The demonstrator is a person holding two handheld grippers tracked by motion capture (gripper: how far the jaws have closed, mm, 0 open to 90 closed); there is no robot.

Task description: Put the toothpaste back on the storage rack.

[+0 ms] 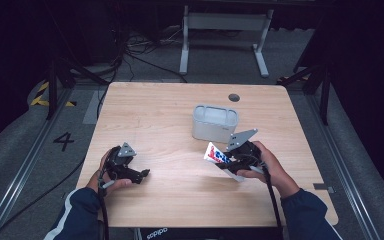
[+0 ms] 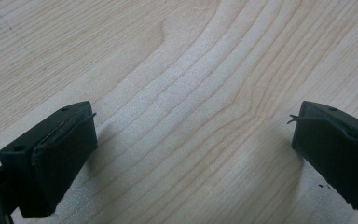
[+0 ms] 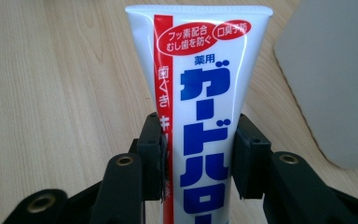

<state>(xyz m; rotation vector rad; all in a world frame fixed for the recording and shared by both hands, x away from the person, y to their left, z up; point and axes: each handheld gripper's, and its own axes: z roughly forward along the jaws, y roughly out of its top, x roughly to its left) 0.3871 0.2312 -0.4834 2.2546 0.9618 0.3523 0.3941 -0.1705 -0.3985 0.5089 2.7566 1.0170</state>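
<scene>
Gripping: right gripper [image 3: 196, 154] clamps a toothpaste tube [image 3: 203, 93] between its two black jaws, one on each flat side of the tube's lower body.
Tube position: in the high view the toothpaste tube [image 1: 216, 154] juts out up and to the left of the right gripper [image 1: 228, 162], its flat crimped end away from the hand, raised over the wooden table [image 1: 170, 110].
Tube neighbour: pale grey container [image 1: 215, 123] stands on the table just behind the tube; its wall shows as a blurred grey slab [image 3: 331, 79] at the right of the right gripper view.
Tube writing: white body with a red stripe down one edge; large blue Japanese characters running lengthwise; red panel near the crimp with small white Japanese text; blue "薬用" below it.
Left gripper: left gripper [image 2: 193, 140] has its jaws spread wide, nothing between them, bare wood grain beneath; in the high view it [image 1: 142, 173] sits low at the table's near left, well apart from the tube.
Hands: right hand [image 1: 269, 165] wraps the right gripper; left hand [image 1: 109, 172] wraps the left.
Other writing: "adidas" on dark fabric [image 1: 156, 233] at the bottom edge; numeral "4" [image 1: 63, 141] on the floor left of the table.
</scene>
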